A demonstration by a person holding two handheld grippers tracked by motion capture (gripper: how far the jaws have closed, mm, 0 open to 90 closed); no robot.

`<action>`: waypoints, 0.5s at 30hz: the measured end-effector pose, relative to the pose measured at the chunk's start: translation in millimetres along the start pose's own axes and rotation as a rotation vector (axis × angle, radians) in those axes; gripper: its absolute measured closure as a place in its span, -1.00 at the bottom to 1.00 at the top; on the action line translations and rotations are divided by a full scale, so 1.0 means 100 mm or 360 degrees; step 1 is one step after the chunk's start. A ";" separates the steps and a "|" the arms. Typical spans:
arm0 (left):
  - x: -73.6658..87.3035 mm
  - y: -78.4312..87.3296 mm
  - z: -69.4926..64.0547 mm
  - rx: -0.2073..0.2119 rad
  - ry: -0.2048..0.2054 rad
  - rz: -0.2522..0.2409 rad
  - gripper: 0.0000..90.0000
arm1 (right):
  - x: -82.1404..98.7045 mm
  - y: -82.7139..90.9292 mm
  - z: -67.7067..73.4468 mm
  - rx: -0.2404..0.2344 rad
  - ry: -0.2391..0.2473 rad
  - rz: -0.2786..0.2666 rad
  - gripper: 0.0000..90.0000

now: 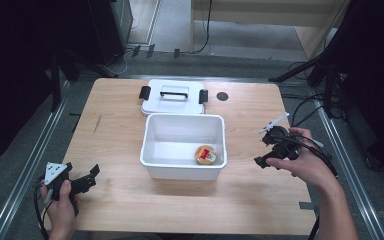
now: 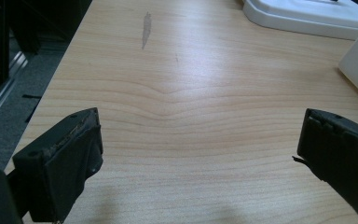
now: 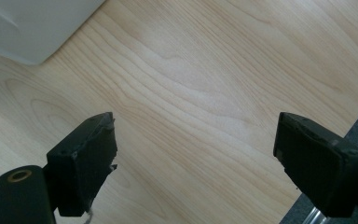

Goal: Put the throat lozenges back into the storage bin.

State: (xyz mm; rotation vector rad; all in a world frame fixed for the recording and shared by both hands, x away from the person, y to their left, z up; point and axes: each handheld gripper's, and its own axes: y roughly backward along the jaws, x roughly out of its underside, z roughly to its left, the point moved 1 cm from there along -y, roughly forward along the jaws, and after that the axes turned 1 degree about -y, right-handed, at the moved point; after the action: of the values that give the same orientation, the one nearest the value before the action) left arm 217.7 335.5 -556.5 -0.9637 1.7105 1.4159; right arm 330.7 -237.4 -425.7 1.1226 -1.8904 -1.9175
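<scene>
Both tongs released over pale wood table, grey floor around.

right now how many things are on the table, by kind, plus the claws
white plastic bin: 1
white lid with black handle: 1
round yellow container with red label, inside the bin: 1
claws, left and right, both open and empty: 2
total: 5

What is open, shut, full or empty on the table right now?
White plastic box: open, lid off, holding one item.
White lid with black handle and clips: lying flat behind the box.
Round yellow container: inside the box.
Left gripper: open, empty.
Right gripper: open, empty.
</scene>
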 end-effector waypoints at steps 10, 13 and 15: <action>0.00 0.00 0.00 -0.0002 -0.0004 0.0000 -0.99 | 0.35 -0.20 -0.02 0.0042 -0.0155 -0.0161 -0.71; 0.00 0.00 0.00 -0.0005 -0.0006 0.0003 -0.99 | 0.46 -0.27 -0.03 0.0066 -0.0197 -0.0199 -0.71; 0.00 0.00 0.00 -0.0006 -0.0006 0.0003 -0.99 | 0.52 -0.31 -0.03 0.0080 -0.0230 -0.0226 -0.73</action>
State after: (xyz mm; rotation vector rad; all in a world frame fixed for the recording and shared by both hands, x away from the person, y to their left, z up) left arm 217.7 335.2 -556.5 -0.9611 1.7068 1.4215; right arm 307.6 -268.8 -472.6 1.1923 -1.9927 -2.0899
